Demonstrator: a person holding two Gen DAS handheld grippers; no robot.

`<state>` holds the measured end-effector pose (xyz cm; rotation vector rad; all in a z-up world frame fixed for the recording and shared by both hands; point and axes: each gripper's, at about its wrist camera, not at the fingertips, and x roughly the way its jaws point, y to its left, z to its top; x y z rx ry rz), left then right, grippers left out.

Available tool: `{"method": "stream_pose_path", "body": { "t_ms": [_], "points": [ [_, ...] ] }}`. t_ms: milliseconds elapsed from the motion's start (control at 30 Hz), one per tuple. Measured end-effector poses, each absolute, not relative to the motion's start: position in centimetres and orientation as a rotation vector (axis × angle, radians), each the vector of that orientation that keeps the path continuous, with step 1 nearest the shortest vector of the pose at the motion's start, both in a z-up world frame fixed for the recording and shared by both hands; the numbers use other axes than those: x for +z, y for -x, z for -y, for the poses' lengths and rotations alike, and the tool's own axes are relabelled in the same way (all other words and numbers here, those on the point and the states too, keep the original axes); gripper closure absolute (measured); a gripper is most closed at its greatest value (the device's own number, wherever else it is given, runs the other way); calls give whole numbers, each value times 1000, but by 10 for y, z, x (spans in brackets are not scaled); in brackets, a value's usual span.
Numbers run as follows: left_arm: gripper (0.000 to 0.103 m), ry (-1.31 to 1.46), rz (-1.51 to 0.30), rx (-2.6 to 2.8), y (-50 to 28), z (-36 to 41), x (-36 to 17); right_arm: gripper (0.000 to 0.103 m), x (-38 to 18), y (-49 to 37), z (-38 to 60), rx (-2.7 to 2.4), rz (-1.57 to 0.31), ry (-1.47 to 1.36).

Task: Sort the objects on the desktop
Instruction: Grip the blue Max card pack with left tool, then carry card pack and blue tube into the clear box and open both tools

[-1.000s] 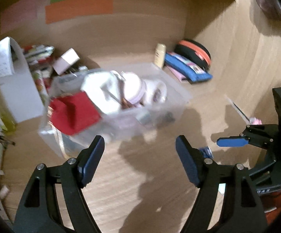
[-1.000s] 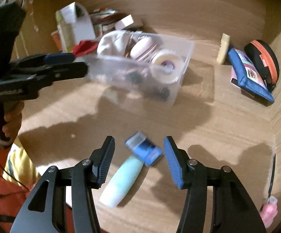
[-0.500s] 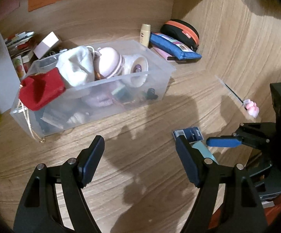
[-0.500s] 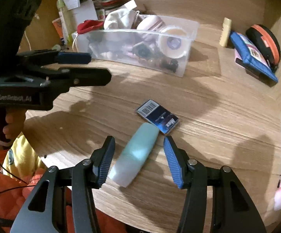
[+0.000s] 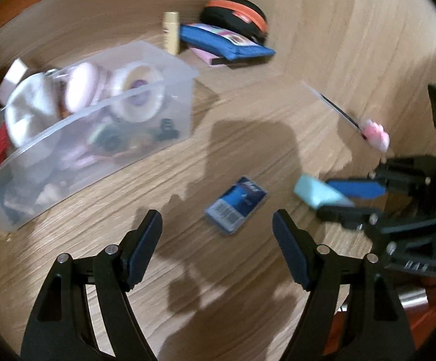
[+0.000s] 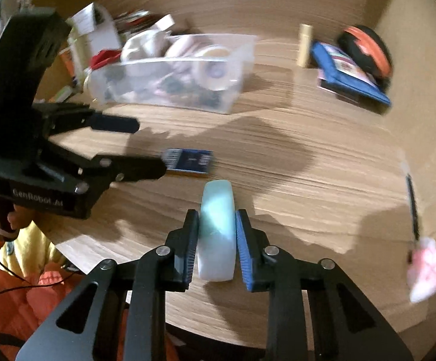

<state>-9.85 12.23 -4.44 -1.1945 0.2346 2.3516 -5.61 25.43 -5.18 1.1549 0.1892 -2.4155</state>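
- The wooden desk [image 6: 323,156] takes up most of what I can see, and its front edge curves just under the right tongs; the side wall rises close on the right, so the open run is the bare wood in front of the clear bin.
- The clear bin [image 5: 103,138] is my landmark: it sits toward the back left, already heaped with a tape roll [image 5: 139,90], a white cloth and a pink case piled above the rim.
- Right of the bin, against the back corner, lie a blue pouch [image 5: 224,42] and a black-and-orange case [image 5: 236,15], well apart from the work.
- The right gripper [image 6: 216,234] has its blue pads pressed against both sides of a pale mint tube [image 6: 217,228], which sits upright between them, in front of the bin and near the desk's front edge.
- The left gripper [image 5: 218,219] is spread wide and carries nothing; it hangs in front of the bin, over a blue card packet [image 5: 236,204] lying flat.
- A thin pen with a pink topper [image 5: 375,134] lies far right of the bin, by the wall.
- My worry: the tube looks smooth and rounded, so it could squirt out of the pinch and roll off the front edge.
- The bin's heap leaves little room; dropped on top, the tube might slide back out.
- The two tongs are close together, and a hurried swing toward the bin could knock them.
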Motion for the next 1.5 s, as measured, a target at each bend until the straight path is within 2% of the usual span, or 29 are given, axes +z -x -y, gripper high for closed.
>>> {"method": "stream_pose_path", "body": {
  "t_ms": [300,467,533,600,733,1033,1500],
  "points": [
    [34,1216,-313,2330,111,-144,-54,80,-44,59,-278,-2459,-103,-1126],
    [51,1193,-320,2345,112,-143,-54,80,-41,62,-275,-2459,-106,-1107],
    [69,1175,-329,2339,110,-144,-53,80,-40,63,-275,-2457,-105,-1101],
    [77,1159,-340,2326,107,-146,-53,80,-39,65,-273,-2449,-99,-1098],
    [77,1143,-349,2321,106,-148,-52,80,-35,65,-273,-2448,-91,-1086],
    [77,1096,-250,2359,105,-127,-36,80,-23,76,-262,-2455,-123,-1069],
    [77,960,-80,2521,115,-58,17,80,11,109,-215,-2402,-216,-945]
  ]
}}
